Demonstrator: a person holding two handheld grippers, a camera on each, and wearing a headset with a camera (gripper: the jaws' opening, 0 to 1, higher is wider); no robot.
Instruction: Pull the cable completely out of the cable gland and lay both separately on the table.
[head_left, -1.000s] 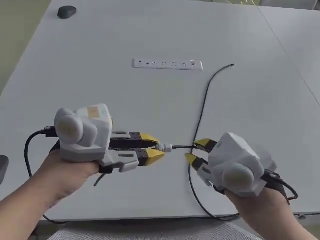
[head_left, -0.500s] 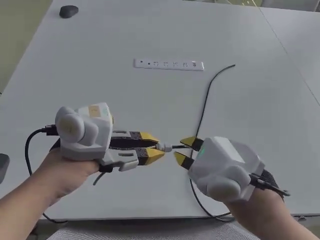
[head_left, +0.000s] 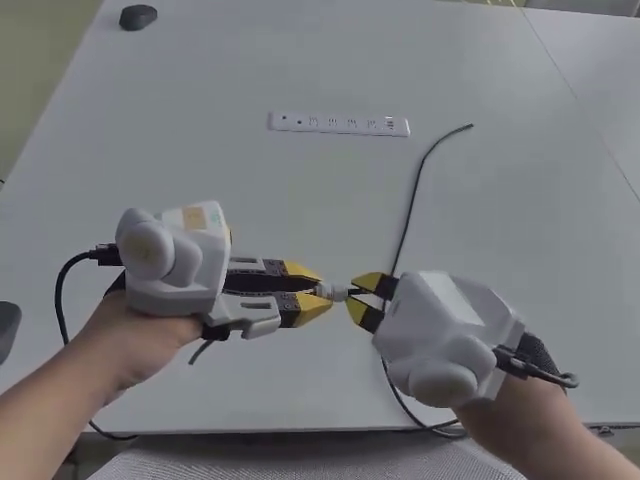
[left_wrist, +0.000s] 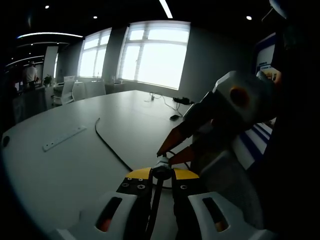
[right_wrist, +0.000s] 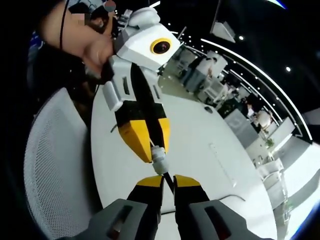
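My left gripper (head_left: 308, 292) is shut on the cable gland (head_left: 335, 294), whose white end pokes out past the yellow tips; the same gland (left_wrist: 161, 163) shows in the left gripper view. The black cable (head_left: 409, 210) leaves the gland to the right and curves away across the white table (head_left: 200, 120). My right gripper (head_left: 364, 299) faces the left one, its tips just right of the gland and shut on the cable. In the right gripper view the cable (right_wrist: 169, 181) sits between the jaws right behind the gland (right_wrist: 159, 161). Both grippers hang above the table's near edge.
A white power strip (head_left: 338, 124) lies across the middle of the table, also seen as the power strip (left_wrist: 64, 138). A dark mouse (head_left: 138, 16) sits at the far left corner. The cable's free end (head_left: 468, 127) rests beside the strip. A mesh chair (right_wrist: 55, 165) stands below.
My right gripper has moved left along the cable up to the gland, and its jaws have narrowed onto the cable. The left gripper has stayed in place with the gland.
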